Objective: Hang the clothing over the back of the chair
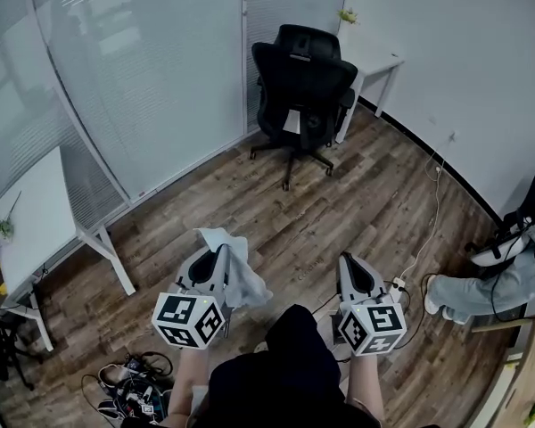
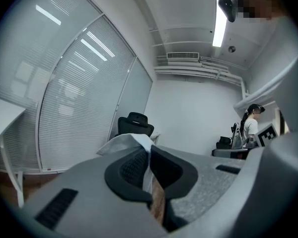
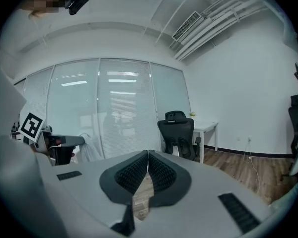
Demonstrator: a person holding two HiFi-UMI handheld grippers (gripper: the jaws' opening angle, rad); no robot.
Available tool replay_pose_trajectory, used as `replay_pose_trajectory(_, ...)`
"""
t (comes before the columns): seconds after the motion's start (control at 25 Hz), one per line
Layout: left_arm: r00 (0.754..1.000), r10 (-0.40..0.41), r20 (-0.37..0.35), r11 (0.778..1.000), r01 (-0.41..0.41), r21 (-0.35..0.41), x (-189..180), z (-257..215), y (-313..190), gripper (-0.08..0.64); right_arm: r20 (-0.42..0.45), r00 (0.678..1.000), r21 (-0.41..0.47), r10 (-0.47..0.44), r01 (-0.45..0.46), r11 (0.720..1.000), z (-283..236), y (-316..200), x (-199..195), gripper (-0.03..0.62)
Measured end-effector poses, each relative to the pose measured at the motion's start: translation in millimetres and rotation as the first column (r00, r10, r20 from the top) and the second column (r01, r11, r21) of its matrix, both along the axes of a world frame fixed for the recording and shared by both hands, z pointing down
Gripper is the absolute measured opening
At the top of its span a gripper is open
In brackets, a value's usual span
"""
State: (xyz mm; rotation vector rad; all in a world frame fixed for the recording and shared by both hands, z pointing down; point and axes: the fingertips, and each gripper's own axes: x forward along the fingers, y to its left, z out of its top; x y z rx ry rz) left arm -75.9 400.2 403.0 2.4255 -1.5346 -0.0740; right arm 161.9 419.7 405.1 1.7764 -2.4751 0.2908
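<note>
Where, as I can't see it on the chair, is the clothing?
Head view, lower left: the pale clothing is clamped in the left gripper, short of the black office chair.

I can read no words, numbers or brands. The marker cubes [image 1: 189, 317] behind my left gripper [image 1: 216, 255] and right gripper [image 1: 346, 262] carry only black-and-white square patterns.

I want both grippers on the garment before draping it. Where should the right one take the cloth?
Probably the loose flap of the cloth that droops beside the left gripper, approached from the right. The left gripper pinches one bunched end, so that flap hangs free facing the right gripper, which is shut and empty and must open first.
</note>
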Motion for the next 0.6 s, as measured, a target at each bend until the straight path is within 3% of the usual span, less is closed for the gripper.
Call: replay_pose_trajectory(0.6, 0.999, -0.034, 0.014, 0.999, 0.034, -0.017, -9, 4, -28, 0.018, 0.002, 0.999, -0.031, -0.047, 0.047, 0.998, 9, -37, -9, 0.028)
